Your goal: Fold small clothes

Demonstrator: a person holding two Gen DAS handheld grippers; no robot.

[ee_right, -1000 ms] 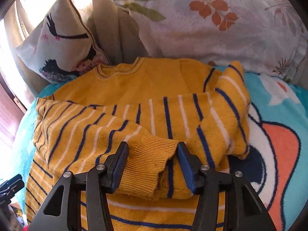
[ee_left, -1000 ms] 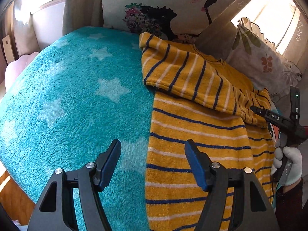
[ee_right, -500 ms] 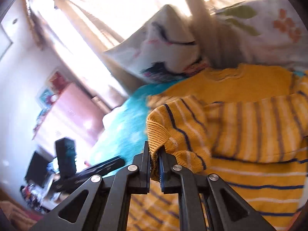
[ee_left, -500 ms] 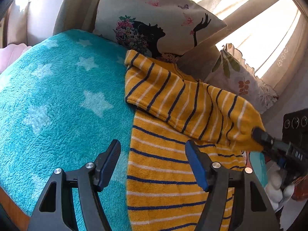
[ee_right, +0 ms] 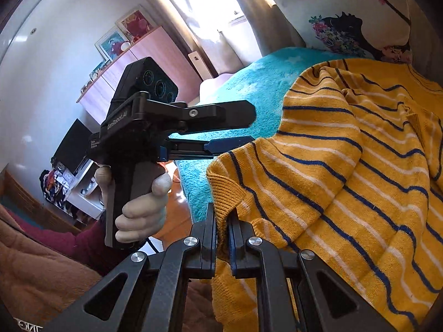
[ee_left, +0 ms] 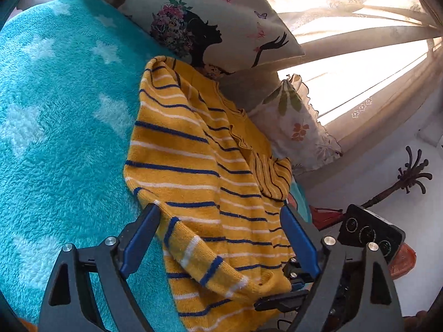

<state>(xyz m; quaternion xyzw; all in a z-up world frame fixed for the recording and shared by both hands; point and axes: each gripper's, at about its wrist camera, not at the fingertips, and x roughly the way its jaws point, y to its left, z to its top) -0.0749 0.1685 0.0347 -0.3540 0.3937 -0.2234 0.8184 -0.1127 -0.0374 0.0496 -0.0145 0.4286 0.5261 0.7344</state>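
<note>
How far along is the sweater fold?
Barely started. Done: nothing finished; the yellow striped sweater lies bunched on the teal blanket. In hand: the right gripper is shut on a ribbed cuff. The left gripper has just been opening; sweater fabric lies between its fingers, unpinched. Left: sleeves and body folds.

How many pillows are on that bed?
2. One pillow printed with a dark figure and flowers leans at the head of the bed, above the yellow striped sweater. A second pillow with a leaf print sits to its right, near the curtain. More may be hidden.
</note>
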